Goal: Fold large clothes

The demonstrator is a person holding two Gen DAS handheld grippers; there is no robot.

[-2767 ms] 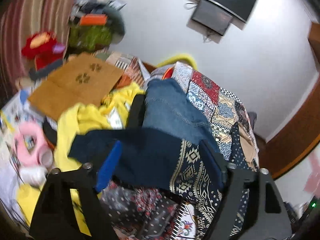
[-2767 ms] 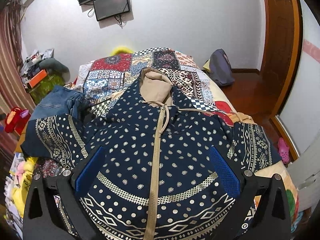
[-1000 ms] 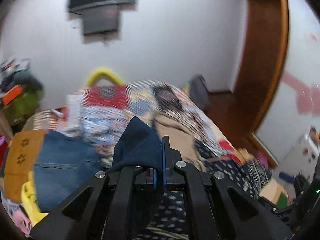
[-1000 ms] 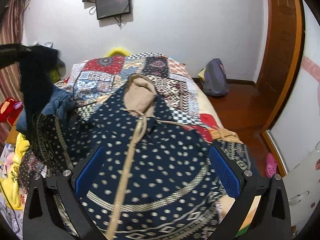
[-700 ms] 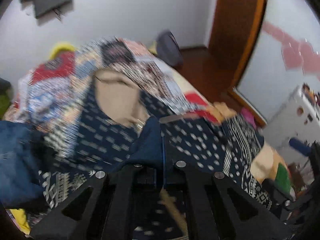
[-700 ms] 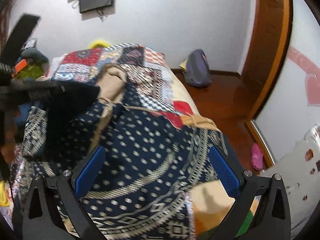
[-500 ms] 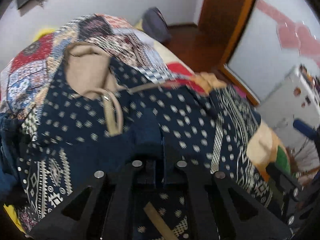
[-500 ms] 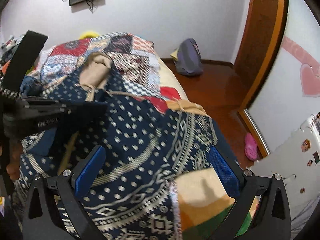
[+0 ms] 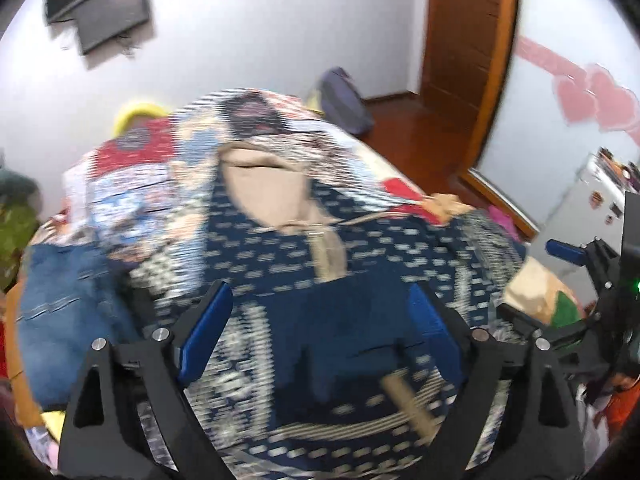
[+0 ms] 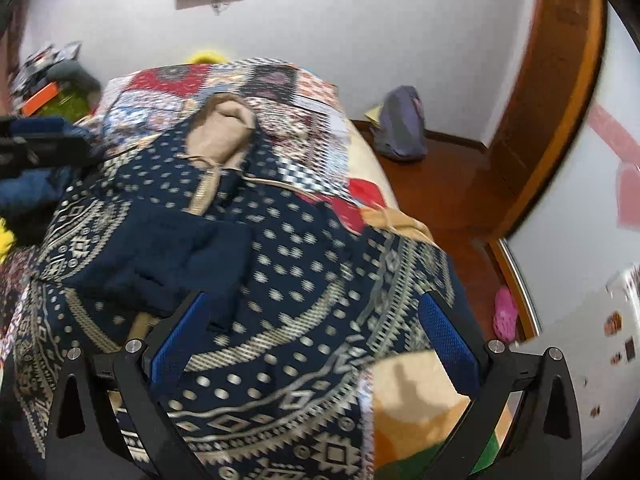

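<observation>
1. The bed (image 10: 372, 184), covered in a patchwork quilt (image 10: 280, 80), carried everything I was working on.
2. The navy hooded robe (image 10: 304, 272) with pale dots and geometric bands lay spread face-up across the bed, its tan-lined hood (image 10: 224, 128) toward the far wall and its tan zipper strip (image 9: 330, 252) running down the middle.
3. One sleeve (image 10: 160, 256), its plain navy inside showing, lay folded across the robe's chest, over part of the zipper strip.
4. A blue denim garment (image 9: 60, 312) sat on the bed just beside the robe's left edge.
5. A grey-purple backpack (image 10: 400, 124) rested on the wooden floor against the wall, well apart from the robe.
6. My left hand-held gripper (image 9: 320, 332) hung above the folded sleeve with its blue pads (image 9: 204, 332) wide apart, gripping nothing.
7. My right hand-held gripper (image 10: 316, 336) hovered over the robe's lower right part, also spread wide and empty.
</observation>
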